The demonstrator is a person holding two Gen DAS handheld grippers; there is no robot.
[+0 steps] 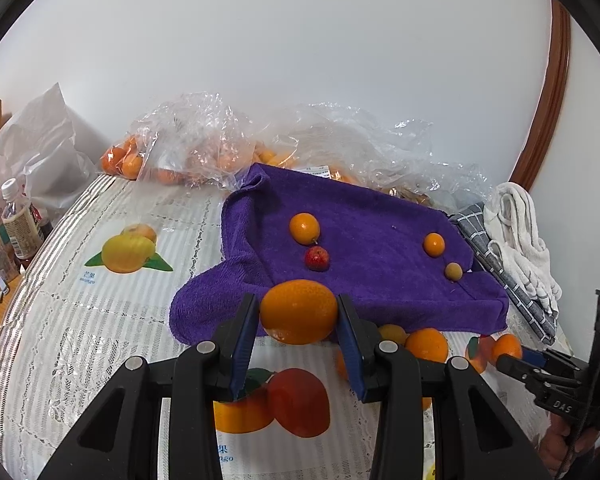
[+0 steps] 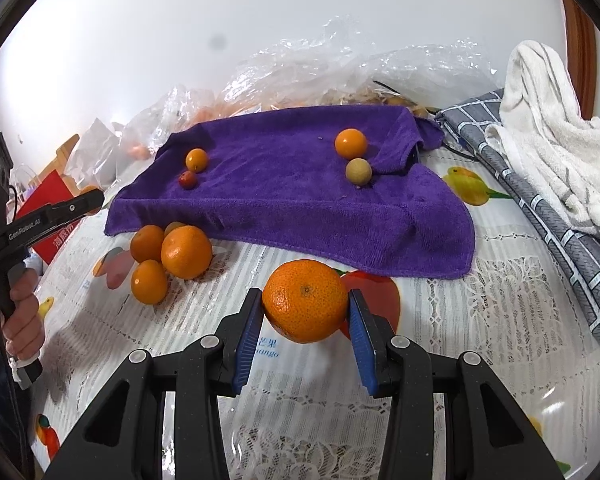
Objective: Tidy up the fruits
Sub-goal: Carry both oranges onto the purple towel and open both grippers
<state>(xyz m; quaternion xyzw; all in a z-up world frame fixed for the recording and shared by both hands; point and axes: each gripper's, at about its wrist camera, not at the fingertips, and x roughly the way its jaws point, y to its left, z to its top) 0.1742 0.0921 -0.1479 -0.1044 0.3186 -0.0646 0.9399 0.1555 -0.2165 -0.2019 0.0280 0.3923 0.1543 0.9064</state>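
Observation:
My left gripper (image 1: 298, 314) is shut on a smooth orange (image 1: 299, 311), held above the near edge of the purple towel (image 1: 364, 216). My right gripper (image 2: 305, 310) is shut on a dimpled tangerine (image 2: 305, 301), held above the tablecloth in front of the purple towel (image 2: 284, 184). On the towel lie two small oranges (image 2: 196, 159) (image 2: 351, 143), a small red fruit (image 2: 188, 179) and a tan round fruit (image 2: 358, 170). Several oranges (image 2: 186, 252) sit in a cluster on the tablecloth at the towel's front left edge.
Clear plastic bags with oranges (image 1: 188, 152) lie behind the towel by the wall. A grey checked cloth (image 2: 540, 200) and a white towel (image 2: 548, 136) lie at the right. A bottle (image 1: 18, 220) stands at the far left. The tablecloth (image 2: 480, 320) carries printed fruit.

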